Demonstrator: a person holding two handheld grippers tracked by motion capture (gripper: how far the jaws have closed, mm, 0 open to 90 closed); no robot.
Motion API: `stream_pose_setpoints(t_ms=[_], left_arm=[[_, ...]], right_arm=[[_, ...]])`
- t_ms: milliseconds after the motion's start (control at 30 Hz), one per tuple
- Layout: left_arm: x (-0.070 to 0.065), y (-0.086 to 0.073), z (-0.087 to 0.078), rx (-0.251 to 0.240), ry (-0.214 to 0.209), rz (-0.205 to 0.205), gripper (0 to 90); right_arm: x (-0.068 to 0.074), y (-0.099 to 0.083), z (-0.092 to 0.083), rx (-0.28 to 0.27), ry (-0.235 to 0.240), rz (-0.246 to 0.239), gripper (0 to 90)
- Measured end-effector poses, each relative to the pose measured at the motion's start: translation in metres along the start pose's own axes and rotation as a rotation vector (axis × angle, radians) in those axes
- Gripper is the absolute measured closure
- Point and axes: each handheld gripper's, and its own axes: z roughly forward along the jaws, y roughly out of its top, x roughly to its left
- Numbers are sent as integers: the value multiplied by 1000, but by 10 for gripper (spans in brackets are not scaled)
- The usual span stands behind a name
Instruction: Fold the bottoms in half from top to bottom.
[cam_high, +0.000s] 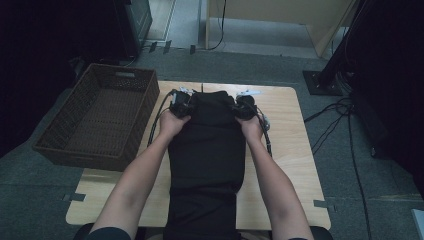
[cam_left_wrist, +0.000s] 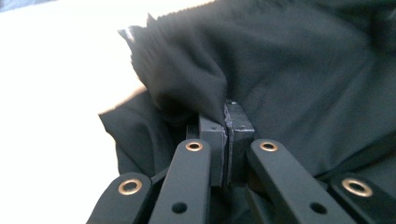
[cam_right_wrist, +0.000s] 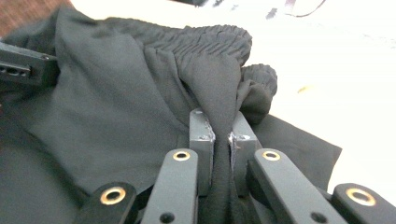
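Two tools pinch the black garment (cam_high: 206, 150), which lies flat along the counter (cam_high: 285, 150): the left tool (cam_left_wrist: 226, 126) and the right tool (cam_right_wrist: 219, 128) each clamp a fold near its far elastic edge. We judge it soft, light and limp, so both corners need holding.

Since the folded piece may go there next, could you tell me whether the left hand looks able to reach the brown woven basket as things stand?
Probably yes: the brown woven basket sits open-topped just beside the left gripper, though that gripper is clamped on the black fabric garment.
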Motion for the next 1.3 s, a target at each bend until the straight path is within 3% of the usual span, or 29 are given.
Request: stream_pose_setpoints(t_ms=[33, 100, 133, 167, 233, 300, 433, 600, 767, 833, 967, 1067, 1133, 1300], left_arm=[[-2, 1, -10, -20, -20, 15, 891], [-8, -3, -31, -42, -52, 49, 890], [-8, -3, -31, -42, -52, 49, 890], [-17, -10, -48, -49, -73, 96, 890], [-27, -19, -63, -61, -88, 130, 890], [-36, -32, -75, -57, -119, 142, 890], [-47, -66, -83, 11, -155, 177, 889], [-50, -101, -70, 112, -162, 200, 888], [-50, -107, -49, 161, -151, 213, 885], [-49, -103, -40, 161, -135, 219, 884], [-42, -87, -16, 158, -97, 182, 880], [-38, -78, -3, 150, -72, 175, 876], [-30, -64, 12, 145, -40, 149, 875], [-23, -45, 30, 150, 29, 149, 875]], right_arm=[[0, 5, -9, -11, 31, 44, 843], [2, 8, -29, -9, 74, 46, 843], [2, 8, -29, -9, 74, 46, 843], [8, 3, -47, -29, 100, 14, 843], [16, -4, -63, -40, 121, -14, 843], [25, -16, -76, -37, 146, -30, 842], [38, -49, -90, 17, 188, -57, 840], [49, -89, -86, 121, 212, -103, 836], [48, -106, -72, 192, 189, -142, 835], [42, -105, -66, 185, 178, -145, 829], [29, -94, -50, 157, 124, -164, 820], [14, -81, -35, 141, 109, -126, 802], [6, -73, -24, 127, 91, -123, 797], [0, -56, -3, 104, 12, -165, 789]])
